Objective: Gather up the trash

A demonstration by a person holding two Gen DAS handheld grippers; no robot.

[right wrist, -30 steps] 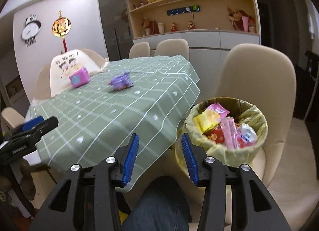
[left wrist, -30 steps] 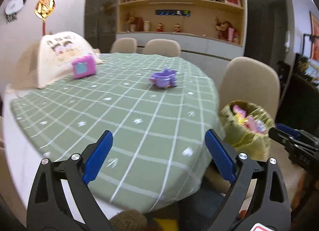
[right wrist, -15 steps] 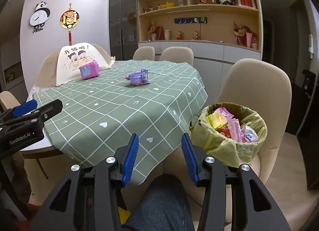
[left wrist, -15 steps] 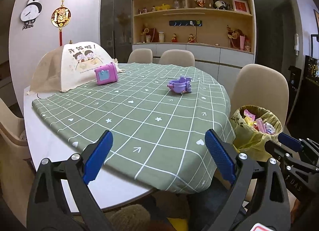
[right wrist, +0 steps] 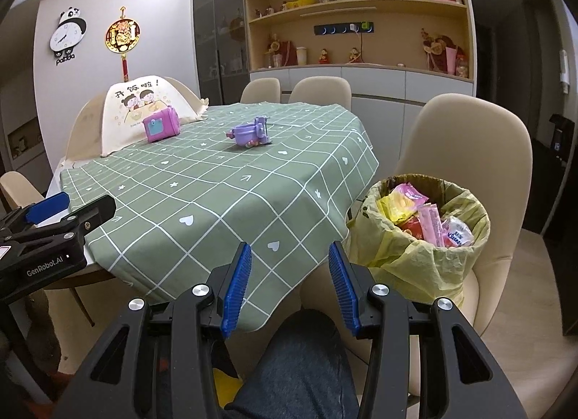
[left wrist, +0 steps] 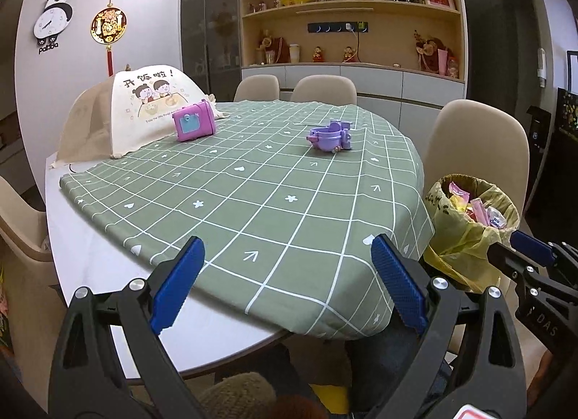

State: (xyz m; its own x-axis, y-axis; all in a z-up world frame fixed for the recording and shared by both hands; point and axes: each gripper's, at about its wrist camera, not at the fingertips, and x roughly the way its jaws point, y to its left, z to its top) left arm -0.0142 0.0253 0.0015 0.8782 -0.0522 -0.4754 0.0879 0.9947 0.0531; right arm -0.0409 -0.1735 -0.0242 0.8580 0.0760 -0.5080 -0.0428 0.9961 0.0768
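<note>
Your left gripper [left wrist: 285, 281] gapes wide and empty, right gripper [right wrist: 289, 285] narrower, empty too; trash bin [right wrist: 415, 256] at 2 o'clock looks full, probably wrappers.

A: What does the left tool [left wrist: 287, 280] look like?
B: Two black plastic arms with triangular cut-outs, each tipped with a blue ribbed pad [left wrist: 177, 283]. Round silver screws [left wrist: 136, 285] sit near the base of each pad.
A: And the right tool [right wrist: 289, 289]?
B: The same build: black arms, blue ribbed pads, silver screws [right wrist: 200, 289]. Seen from the left wrist camera, its side carries white letters reading "DAS".
A: Any other markings?
B: The left tool's side, seen from the right wrist camera, reads "GenRobot.AI" in white.
A: Anything of the person?
B: A leg in grey-blue fabric [right wrist: 300, 372] below the right tool.
</note>
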